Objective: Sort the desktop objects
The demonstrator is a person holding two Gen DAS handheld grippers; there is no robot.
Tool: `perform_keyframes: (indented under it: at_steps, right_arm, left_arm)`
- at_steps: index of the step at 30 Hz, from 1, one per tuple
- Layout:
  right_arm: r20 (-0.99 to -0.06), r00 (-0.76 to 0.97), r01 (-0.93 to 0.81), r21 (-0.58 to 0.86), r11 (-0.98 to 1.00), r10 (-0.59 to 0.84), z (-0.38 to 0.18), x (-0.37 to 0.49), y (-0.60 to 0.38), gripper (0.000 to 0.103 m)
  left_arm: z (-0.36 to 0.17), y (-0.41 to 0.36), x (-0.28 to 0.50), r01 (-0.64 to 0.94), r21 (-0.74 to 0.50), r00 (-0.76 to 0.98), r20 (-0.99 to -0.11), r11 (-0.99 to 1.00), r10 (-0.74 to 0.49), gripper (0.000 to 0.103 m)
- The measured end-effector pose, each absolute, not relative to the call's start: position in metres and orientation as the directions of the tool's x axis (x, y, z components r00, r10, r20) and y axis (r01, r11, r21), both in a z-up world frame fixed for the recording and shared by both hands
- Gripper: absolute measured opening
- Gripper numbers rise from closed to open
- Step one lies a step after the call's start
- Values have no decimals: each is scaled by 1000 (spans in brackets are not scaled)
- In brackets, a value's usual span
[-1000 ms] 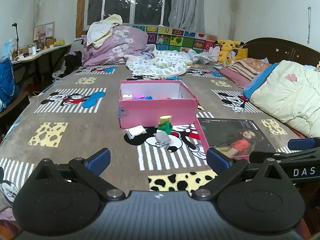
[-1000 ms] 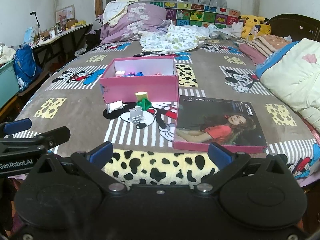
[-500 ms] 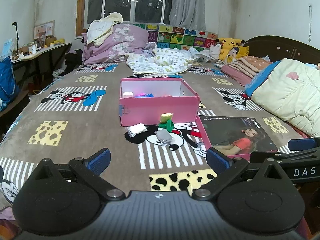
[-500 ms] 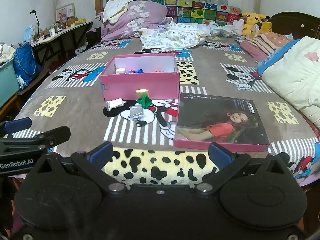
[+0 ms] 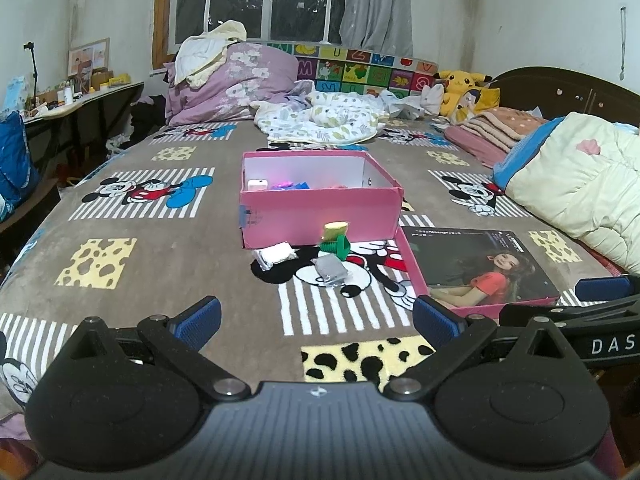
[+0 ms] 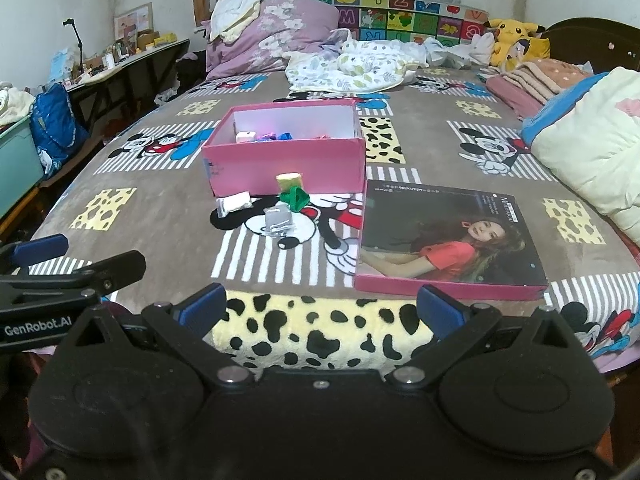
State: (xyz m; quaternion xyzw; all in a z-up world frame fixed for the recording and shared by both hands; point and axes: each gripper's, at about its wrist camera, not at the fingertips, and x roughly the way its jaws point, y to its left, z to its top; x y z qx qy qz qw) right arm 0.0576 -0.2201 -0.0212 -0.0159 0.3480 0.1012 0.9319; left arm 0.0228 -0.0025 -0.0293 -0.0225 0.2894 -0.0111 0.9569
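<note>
Pink cardboard box [image 5: 320, 216], open-topped, sits on the brown cartoon-mouse bed blanket [image 5: 120, 216], with a few small items inside: a white block [image 5: 257, 185] and some pink and blue pieces too small to tell apart. Just in front of the box lie four loose things close together: a white plastic packet [image 5: 275, 254], a pale yellow block [image 5: 335, 229] touching a green plastic bolt-shaped toy [image 5: 335, 246], and a grey packet [image 5: 330, 270] nearest the cameras. To their right lies the flat pink box lid with a printed portrait [image 6: 444, 236], beside the box. The left claw [image 5: 316, 316] hovers low over the near blanket, released, blue pads wide apart and holding nothing. The right claw [image 6: 320, 308] is likewise spread and empty, over a spotted yellow patch [image 6: 320, 336].
</note>
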Motion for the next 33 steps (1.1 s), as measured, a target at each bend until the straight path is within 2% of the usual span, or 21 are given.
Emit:
perform_keyframes:
  at_steps: [33]
  right_arm:
    - [-672,686,-250,142,958,279,-76,122,-224,103]
  left_arm:
    - [-85,7,92,-17,-15,750,-661,1000,3,102]
